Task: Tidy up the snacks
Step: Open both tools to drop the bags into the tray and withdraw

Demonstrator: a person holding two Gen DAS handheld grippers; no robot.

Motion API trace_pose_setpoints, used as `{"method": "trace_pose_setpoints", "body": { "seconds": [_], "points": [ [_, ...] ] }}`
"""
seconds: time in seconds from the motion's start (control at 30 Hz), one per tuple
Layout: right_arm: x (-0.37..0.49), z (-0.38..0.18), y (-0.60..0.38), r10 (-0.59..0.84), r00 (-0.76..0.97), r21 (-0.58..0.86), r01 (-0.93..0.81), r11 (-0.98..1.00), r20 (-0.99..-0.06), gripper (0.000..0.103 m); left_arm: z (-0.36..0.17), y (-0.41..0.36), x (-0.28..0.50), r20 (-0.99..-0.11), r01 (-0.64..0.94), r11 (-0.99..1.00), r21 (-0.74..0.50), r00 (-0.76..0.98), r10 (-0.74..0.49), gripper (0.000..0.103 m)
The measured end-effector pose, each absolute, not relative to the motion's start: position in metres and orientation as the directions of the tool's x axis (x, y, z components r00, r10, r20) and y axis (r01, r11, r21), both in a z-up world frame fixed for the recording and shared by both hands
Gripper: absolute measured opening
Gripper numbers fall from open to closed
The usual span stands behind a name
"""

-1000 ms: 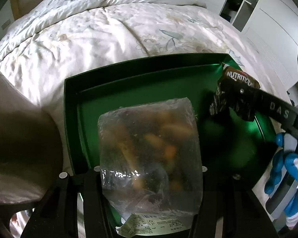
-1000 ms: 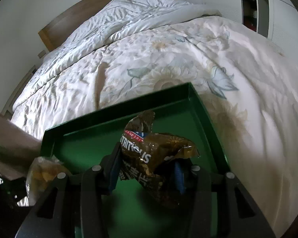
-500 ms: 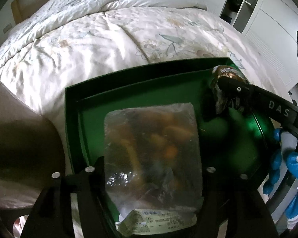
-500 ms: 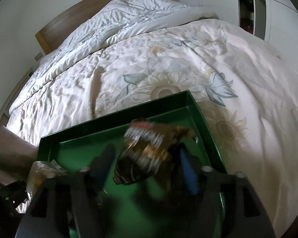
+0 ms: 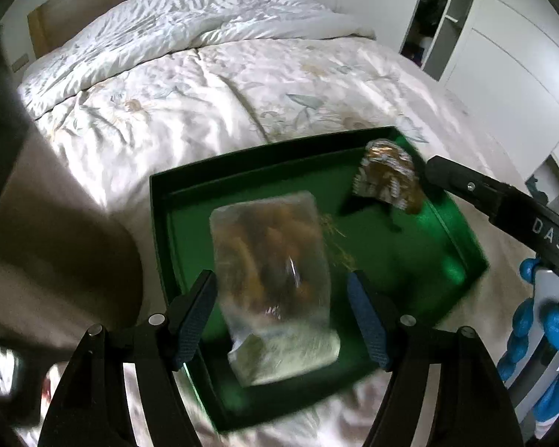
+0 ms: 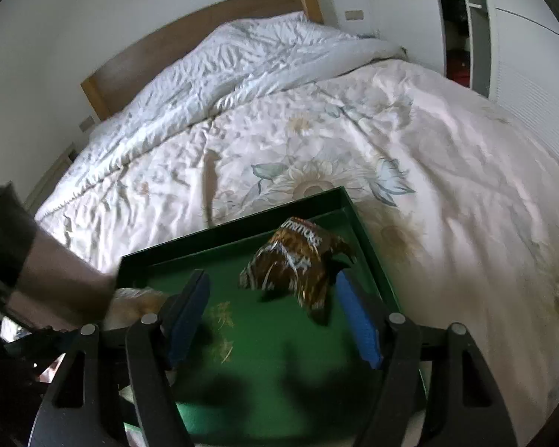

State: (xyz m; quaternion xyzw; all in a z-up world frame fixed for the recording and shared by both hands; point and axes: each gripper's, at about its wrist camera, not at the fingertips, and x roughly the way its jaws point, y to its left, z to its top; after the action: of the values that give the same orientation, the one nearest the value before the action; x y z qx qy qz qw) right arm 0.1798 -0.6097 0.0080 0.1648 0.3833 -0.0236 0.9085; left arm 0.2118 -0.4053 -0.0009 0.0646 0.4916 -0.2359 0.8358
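A dark green tray (image 5: 158, 223) lies on the bed. In it rests a clear bag of orange-brown snacks (image 5: 272, 260). My left gripper (image 5: 281, 294) hovers over the bag's near end; its jaws are opening, with gaps between the blue pads and the bag. A crumpled brown snack bag (image 6: 298, 260) sits in the tray's (image 6: 234, 227) far right corner. My right gripper (image 6: 271, 283) straddles it from just above, jaws opening, pads off it. In the left wrist view the brown bag (image 5: 387, 178) shows beside one black finger (image 5: 466, 186) of the right gripper.
The tray sits on a white flowered duvet (image 6: 316, 130) with a wooden headboard (image 6: 205, 26) behind. White wardrobes (image 5: 503, 37) stand at the right. A blue-gloved hand (image 5: 548, 335) holds the right gripper. A person's forearm (image 6: 56, 272) crosses at the left.
Both grippers have opened and let go of their bags, which now lie in the tray. Both have pulled up and back, so more of the bed shows.
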Motion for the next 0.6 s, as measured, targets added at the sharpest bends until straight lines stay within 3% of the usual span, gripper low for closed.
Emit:
{"method": "trace_pose_setpoints", "body": {
  "seconds": [0.3,0.6],
  "points": [
    [0.083,0.034,-0.579,0.134,0.756,0.299,0.086,0.95,-0.641,0.103,0.024,-0.359,0.136,-0.831,0.492,0.856,-0.159,0.401,-0.385,0.067],
    [0.019,0.054,-0.529,0.17,0.769,0.317,0.045,0.947,-0.616,0.103,0.029,-0.259,0.077,-0.83,0.444,0.889,-0.109,0.452,-0.328,0.067]
  ]
}}
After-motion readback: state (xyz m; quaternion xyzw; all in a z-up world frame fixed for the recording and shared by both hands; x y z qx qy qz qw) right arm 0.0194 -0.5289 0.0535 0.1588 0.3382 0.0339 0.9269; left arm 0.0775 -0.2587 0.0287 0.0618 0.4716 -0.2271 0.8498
